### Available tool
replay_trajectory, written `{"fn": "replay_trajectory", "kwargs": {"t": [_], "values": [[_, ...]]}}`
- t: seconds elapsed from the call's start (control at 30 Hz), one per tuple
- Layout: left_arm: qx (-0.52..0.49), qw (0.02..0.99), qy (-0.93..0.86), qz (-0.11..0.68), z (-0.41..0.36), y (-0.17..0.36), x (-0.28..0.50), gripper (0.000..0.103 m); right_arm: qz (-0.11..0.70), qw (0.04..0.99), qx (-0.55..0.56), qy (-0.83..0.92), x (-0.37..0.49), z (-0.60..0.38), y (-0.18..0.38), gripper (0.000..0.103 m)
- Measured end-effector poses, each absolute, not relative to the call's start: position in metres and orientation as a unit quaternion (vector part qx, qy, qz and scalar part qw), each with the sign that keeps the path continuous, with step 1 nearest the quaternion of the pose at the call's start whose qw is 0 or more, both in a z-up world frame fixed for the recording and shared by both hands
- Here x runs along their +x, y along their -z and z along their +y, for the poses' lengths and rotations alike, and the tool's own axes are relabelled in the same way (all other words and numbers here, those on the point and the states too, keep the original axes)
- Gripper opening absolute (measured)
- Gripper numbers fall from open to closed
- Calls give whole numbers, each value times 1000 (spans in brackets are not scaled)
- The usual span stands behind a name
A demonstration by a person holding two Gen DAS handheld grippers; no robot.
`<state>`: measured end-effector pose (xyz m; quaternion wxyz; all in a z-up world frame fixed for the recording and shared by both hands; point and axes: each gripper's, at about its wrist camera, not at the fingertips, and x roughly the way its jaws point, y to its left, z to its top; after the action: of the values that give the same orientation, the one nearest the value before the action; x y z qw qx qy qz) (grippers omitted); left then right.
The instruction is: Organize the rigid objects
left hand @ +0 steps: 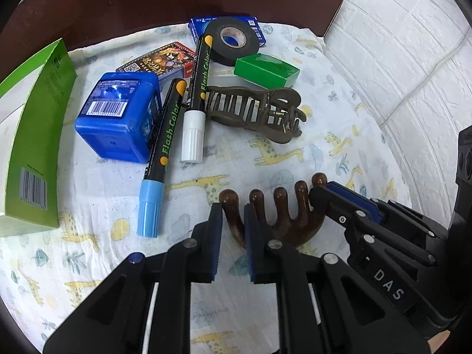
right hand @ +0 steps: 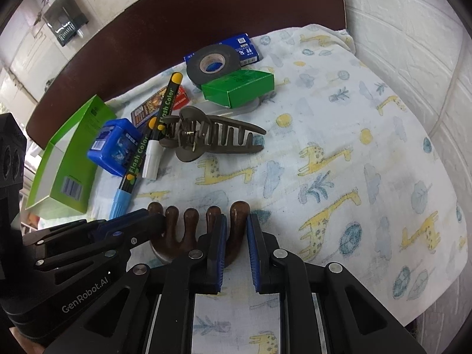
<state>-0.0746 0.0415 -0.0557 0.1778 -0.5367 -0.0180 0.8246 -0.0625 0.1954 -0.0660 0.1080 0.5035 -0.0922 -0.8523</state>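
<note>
Both grippers, left (left hand: pixel 233 221) and right (right hand: pixel 237 227), are closed on outer prongs at opposite ends of a brown wooden comb (left hand: pixel 283 221) resting on the giraffe-print cloth (right hand: pixel 339 135), near two markers (left hand: pixel 165 135), a hair claw (left hand: pixel 253 112) and a green box (left hand: pixel 32 147).

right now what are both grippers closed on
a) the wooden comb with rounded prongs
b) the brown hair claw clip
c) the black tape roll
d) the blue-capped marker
a: the left gripper pinches the leftmost prong of the wooden comb and the right gripper pinches the prong at its other end, while the hair claw clip, tape roll and blue-capped marker lie untouched on the cloth.
</note>
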Motion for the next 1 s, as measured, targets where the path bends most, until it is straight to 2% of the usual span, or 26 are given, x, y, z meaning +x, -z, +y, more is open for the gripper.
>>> {"fn": "replay_trajectory", "kwargs": {"t": [0.13, 0.2, 0.3, 0.37, 0.43, 0.47, 0.5, 0.53, 0.6, 0.9, 1.0], "values": [[-520, 184, -834, -36, 30, 43, -70, 9, -75, 114, 473, 870, -58, 187, 46, 18], [-515, 212, -828, -63, 24, 34, -66, 0, -73, 132, 461, 874, -56, 179, 37, 18], [-490, 193, -849, -45, 13, 22, -65, 1, -70, 165, 446, 877, -51, 159, 24, 10], [-506, 177, -842, -65, -2, 27, -68, 1, -45, 154, 438, 884, -53, 147, 19, 10], [-511, 160, -842, -71, -16, 32, -67, 2, -55, 146, 455, 877, -58, 148, 22, 10], [-512, 154, -842, -72, -22, 34, -65, 3, -63, 139, 460, 875, -58, 153, 24, 10], [-516, 150, -840, -75, -27, 37, -65, 11, -63, 128, 462, 875, -58, 158, 25, 10], [-520, 151, -837, -77, -28, 40, -64, 26, -63, 117, 464, 876, -57, 163, 27, 10], [-526, 152, -832, -85, -31, 44, -65, 40, -88, 103, 478, 868, -56, 178, 34, 10], [-556, 150, -807, -132, -21, 55, -86, 38, -176, 143, 540, 810, -74, 185, 67, 11], [-570, 161, -790, -159, -23, 53, -84, 32, -206, 141, 557, 792, -83, 188, 75, 12]]}}
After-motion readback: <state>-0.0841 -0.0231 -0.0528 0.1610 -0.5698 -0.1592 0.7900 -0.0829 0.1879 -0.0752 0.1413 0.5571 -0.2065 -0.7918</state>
